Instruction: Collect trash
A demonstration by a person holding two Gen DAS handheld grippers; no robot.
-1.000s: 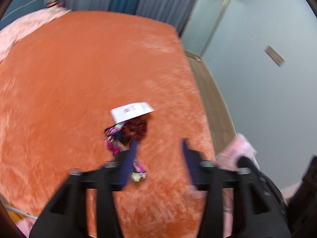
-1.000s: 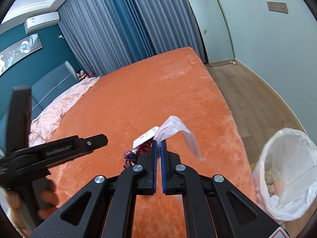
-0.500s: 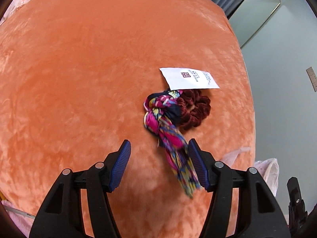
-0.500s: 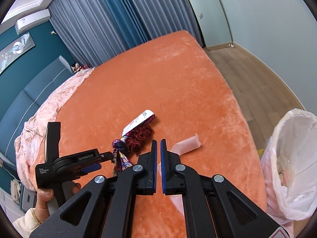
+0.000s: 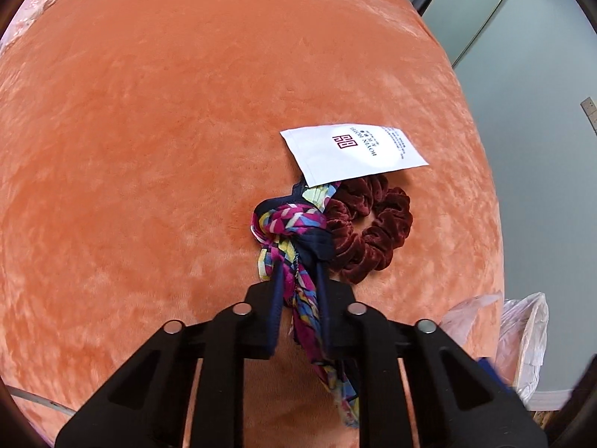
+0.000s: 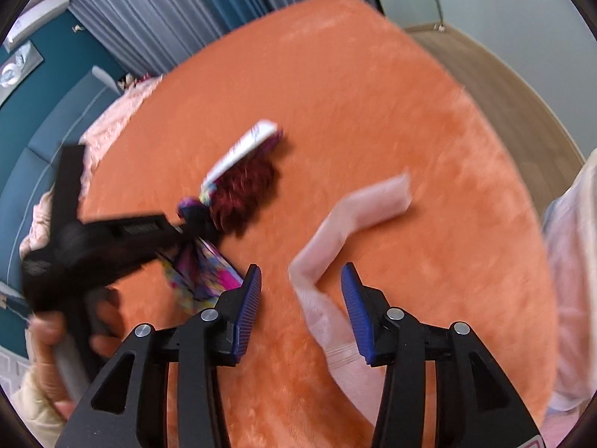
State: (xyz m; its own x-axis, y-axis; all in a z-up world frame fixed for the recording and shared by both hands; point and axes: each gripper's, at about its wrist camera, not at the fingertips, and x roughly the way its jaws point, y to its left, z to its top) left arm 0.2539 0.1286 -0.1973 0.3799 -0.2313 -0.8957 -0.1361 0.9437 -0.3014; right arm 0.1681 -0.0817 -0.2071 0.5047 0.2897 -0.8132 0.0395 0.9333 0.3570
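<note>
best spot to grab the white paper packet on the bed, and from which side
Take the white packet by its free far edge, coming from above and beyond. It lies flat on the orange blanket, but its near corner overlaps the patterned scarf and maroon scrunchie, so that end is crowded.

orange bedspread (image 5: 149, 149), grey curtains (image 6: 168, 11), wooden floor (image 6: 503, 86)

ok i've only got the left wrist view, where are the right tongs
Observer: The right tongs are low over the orange bedspread, with their jaws opening.
Operator: anything between them
Observer: A pale plastic strip lies between them. The pads are not pressing it.
Operator: how do my left tongs look from there
Observer: The left tongs, jaws closing on the patterned scarf, are held by a hand at the view's left.
</note>
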